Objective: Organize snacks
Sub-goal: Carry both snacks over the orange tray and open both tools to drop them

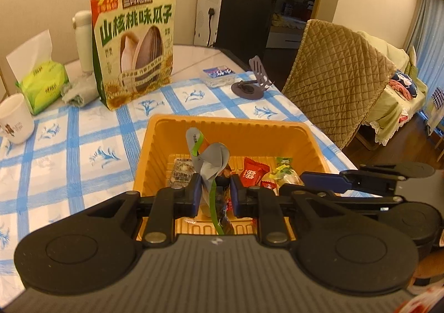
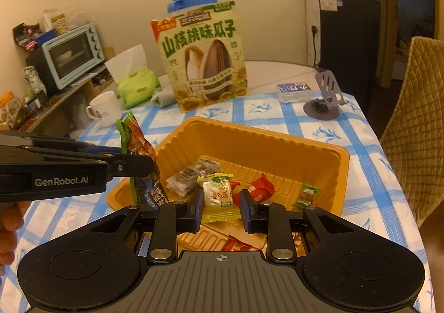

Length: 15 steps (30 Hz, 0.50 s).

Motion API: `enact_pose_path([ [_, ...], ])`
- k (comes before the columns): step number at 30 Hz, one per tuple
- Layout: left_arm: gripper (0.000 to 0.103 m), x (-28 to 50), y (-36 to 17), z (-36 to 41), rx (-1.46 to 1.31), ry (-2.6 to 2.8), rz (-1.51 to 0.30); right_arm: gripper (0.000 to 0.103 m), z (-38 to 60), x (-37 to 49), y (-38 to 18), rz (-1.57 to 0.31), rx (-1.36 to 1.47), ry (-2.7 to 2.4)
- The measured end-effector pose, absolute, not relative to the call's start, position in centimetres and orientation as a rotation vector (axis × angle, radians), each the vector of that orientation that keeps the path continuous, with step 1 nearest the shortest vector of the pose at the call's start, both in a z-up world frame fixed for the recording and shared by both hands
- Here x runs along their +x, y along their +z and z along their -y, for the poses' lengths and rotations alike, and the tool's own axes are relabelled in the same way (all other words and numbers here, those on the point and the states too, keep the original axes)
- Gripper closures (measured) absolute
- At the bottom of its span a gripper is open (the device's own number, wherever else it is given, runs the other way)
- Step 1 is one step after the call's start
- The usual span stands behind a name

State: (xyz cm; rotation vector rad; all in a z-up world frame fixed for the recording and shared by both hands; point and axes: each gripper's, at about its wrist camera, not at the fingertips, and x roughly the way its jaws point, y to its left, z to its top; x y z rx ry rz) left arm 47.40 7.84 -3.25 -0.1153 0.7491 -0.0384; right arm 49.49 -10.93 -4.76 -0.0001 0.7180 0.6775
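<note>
The left gripper (image 1: 214, 193) has its jaws clamped on a dark snack packet (image 1: 208, 166) above the orange tray (image 1: 233, 130). The right gripper (image 2: 221, 209) has its jaws clamped on a yellow-edged sweet (image 2: 217, 193) over the same tray on the bench (image 1: 69, 152).

Both tools are matte black, each with two round discs flanking a ribbed grey panel behind the left tongs (image 1: 214, 196) and the right tongs (image 2: 221, 209). Silver rivets pin the black linkage arms; the fingers (image 2: 197, 210) carry blue pads. White "GenRobot.AI" lettering marks one side.
</note>
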Motion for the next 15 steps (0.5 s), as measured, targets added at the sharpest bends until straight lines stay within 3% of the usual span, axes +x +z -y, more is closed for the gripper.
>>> enact_pose_path([
  [15, 0.083, 50.0, -6.2, -7.2, -0.121, -0.028, -0.858, 0.075, 11.4, 50.7, -6.4, -0.765, 0.019, 0.645],
])
